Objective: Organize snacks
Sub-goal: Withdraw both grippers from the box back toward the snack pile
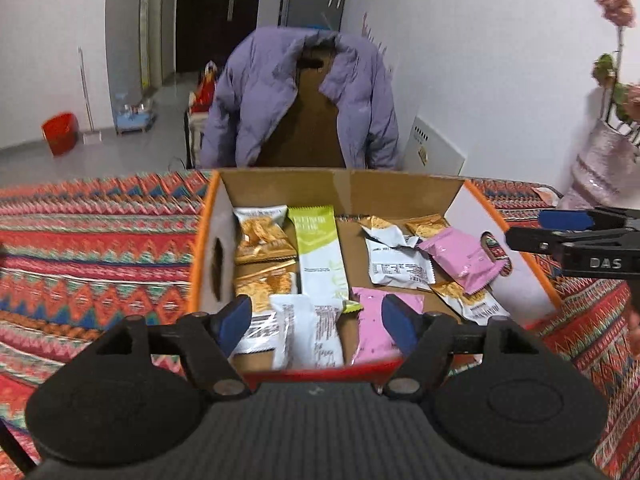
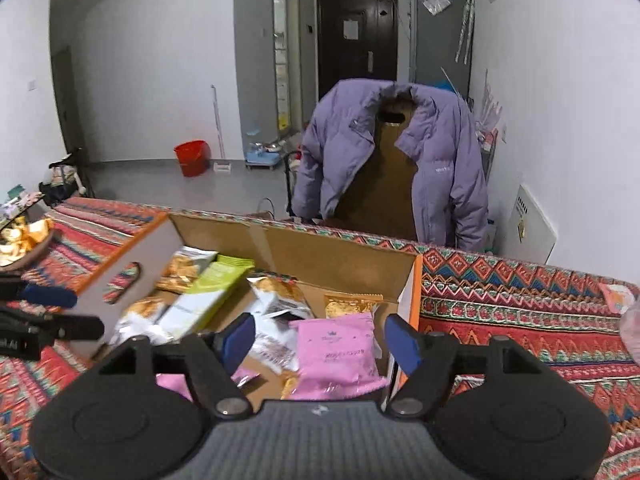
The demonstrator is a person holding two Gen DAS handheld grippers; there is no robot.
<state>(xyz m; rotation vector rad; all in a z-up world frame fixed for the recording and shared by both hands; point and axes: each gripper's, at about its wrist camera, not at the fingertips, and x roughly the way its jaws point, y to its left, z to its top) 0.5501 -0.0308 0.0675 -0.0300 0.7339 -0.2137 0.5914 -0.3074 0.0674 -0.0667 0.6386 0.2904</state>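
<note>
Pink packets point(image 1: 464, 258), three; one box point(image 1: 340, 188).

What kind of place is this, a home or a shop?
Most likely a home: a purple jacket hangs over a chair, a red bucket stands on the floor, and a patterned cloth covers the table.

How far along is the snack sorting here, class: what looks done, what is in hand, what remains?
Done: many packets already lie in the cardboard box, including the green bar and pink packets. In hand: nothing; the left gripper and right gripper hover open over the box. Left: gold-wrapped items on the cloth beside it, possibly.
</note>
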